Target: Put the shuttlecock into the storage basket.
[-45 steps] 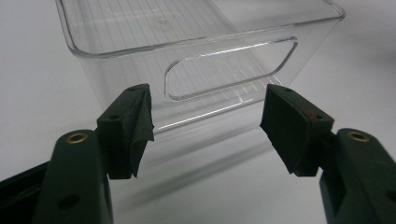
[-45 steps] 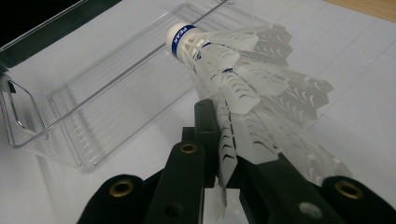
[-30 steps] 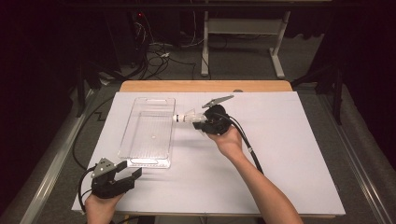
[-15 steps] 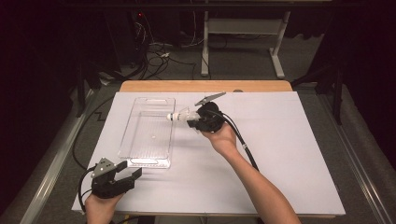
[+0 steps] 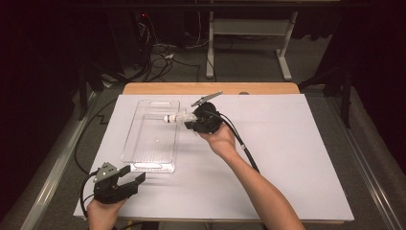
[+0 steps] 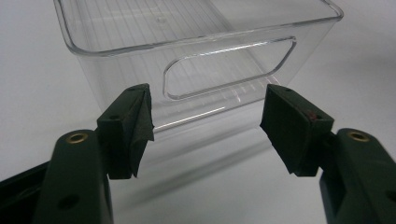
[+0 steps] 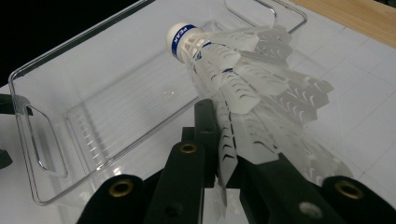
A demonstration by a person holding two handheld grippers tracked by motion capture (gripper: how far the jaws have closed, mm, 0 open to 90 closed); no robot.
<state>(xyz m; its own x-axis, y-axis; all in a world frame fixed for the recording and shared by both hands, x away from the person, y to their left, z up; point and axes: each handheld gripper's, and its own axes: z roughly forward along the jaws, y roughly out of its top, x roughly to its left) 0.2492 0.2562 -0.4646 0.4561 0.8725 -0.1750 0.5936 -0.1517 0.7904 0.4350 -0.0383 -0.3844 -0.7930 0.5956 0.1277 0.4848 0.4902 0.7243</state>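
Jaws of the right gripper (image 7: 219,186) are pressed together on the feather skirt of a white shuttlecock (image 7: 243,88); its cork tip w/ a blue band points to the upper left of the right gripper view, above the clear plastic bin (image 7: 46,154). In the high view this gripper (image 5: 191,123) is at the centre of the frame, held by the right hand (image 5: 220,141), and the shuttlecock (image 5: 174,117) sticks out to the left, its tip over the right rim of the bin (image 5: 143,165). I cannot tell if the shuttlecock touches the rim.

Jaws of the left gripper (image 6: 205,126) are spread wide, w/ nothing between them. In the left gripper view they face the near end wall of the bin, where an oval handle cut-out is seen; the pads do not touch it. In the high view the left gripper (image 5: 136,182) is at the lower left of the frame, just below the bin's near end, low over the white sheet (image 5: 297,158) that covers the desk (image 5: 210,88).

Bin lies lengthwise, left of centre in the high view.
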